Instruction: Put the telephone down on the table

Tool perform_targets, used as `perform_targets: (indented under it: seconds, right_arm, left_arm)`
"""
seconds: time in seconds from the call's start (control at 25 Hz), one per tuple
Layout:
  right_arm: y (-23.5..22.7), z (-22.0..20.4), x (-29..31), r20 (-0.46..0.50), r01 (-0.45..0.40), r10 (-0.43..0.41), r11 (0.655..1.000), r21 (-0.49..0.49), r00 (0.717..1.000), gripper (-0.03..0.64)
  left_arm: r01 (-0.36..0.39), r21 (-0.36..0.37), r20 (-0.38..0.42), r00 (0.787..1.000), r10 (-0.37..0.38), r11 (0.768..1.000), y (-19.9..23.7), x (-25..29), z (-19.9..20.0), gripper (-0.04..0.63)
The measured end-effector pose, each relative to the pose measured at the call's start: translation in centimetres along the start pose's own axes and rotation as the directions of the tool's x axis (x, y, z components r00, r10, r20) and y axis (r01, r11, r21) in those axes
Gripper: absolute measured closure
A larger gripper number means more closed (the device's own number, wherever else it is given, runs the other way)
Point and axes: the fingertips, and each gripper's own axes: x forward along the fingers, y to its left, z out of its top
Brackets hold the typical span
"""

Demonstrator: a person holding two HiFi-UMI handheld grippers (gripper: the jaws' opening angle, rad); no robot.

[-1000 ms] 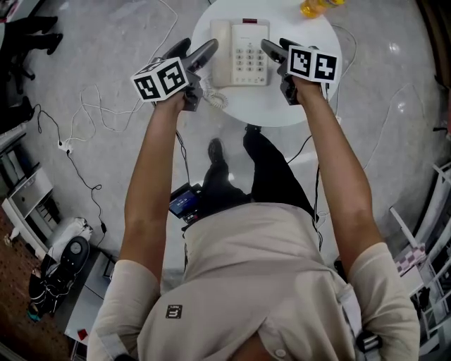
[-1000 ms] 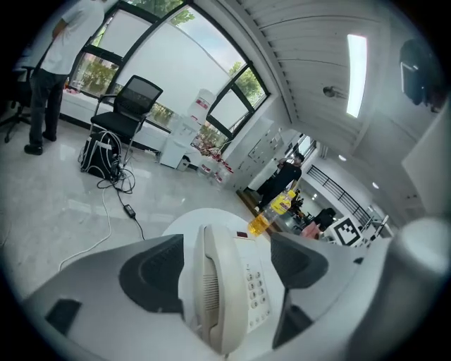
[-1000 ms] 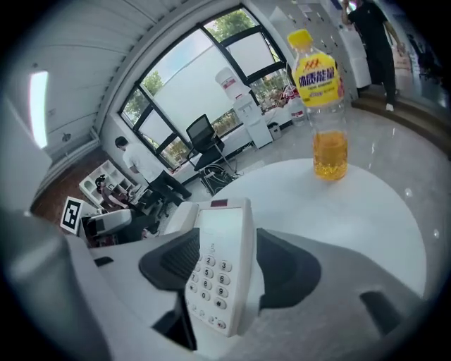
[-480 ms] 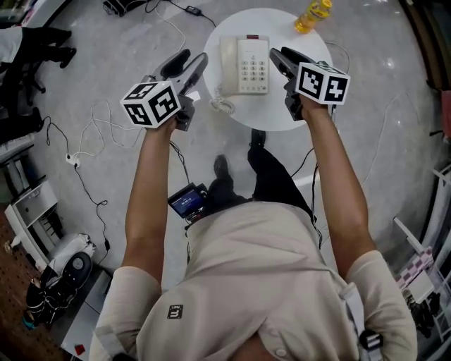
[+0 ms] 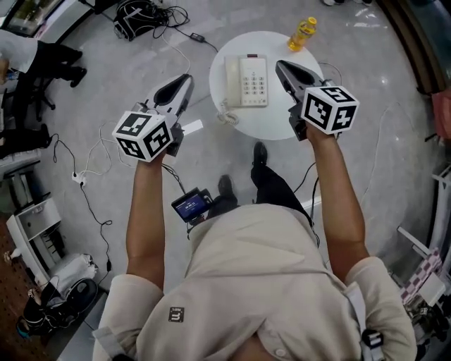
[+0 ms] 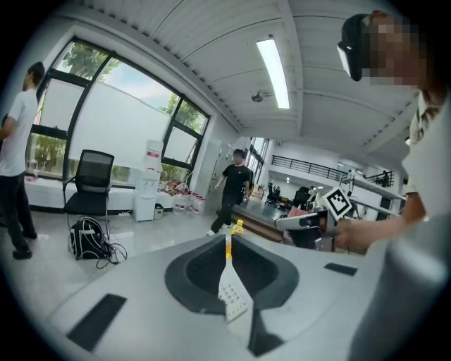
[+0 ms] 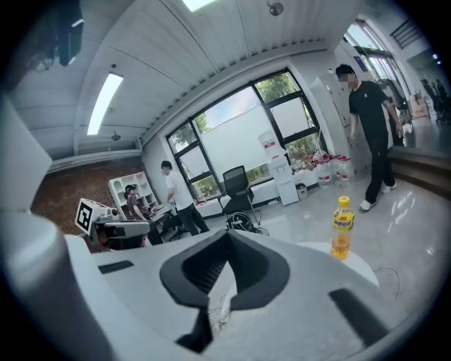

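Note:
The cream telephone (image 5: 246, 81) lies flat on the round white table (image 5: 282, 120), handset on its cradle and coiled cord at its left near edge. My left gripper (image 5: 187, 79) hangs in the air left of the table, shut with nothing in it. High over the table's right side, my right gripper (image 5: 280, 65) is shut and empty too. In the left gripper view the shut jaws (image 6: 229, 236) leave a slit showing the telephone's keypad (image 6: 235, 300) far below. The right gripper view shows its jaws (image 7: 227, 233) shut, with the cord (image 7: 222, 310) below.
A yellow drink bottle (image 5: 301, 33) stands at the table's far right edge. Cables (image 5: 91, 141) trail over the grey floor at the left, and a black bag (image 5: 137, 15) lies beyond. People stand by the windows. My shoes (image 5: 259, 154) are at the table's near edge.
Both grippers have risen away from the telephone and their jaws have closed from wide open. The telephone stays on the table.

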Motion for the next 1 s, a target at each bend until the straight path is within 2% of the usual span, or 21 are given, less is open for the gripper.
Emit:
perform_targets:
  seconds: [0.32,0.64,1.0]
  right_arm:
    - [6.5,3.7,-5.1,0.062,-0.035,0.044,0.990,-0.138,0.997,0.627]
    - [12.1,5.9,-10.0,0.091,-0.022,0.049,0.962,-0.271,0.995,0.627]
    - [15.8,6.3,-14.3,0.123,-0.003,0.044,0.951,-0.310,0.991,0.627]
  left_arm:
    - [-0.013,0.089,0.023,1.000,0.011,0.996,-1.9,-6.7,2.9,0.577]
    - [-0.034,0.161,0.122,0.992,0.014,0.986,-3.9,-13.7,7.4,0.577]
    - [-0.059,0.246,0.163,0.986,0.019,0.967,-5.7,-19.4,8.9,0.577]
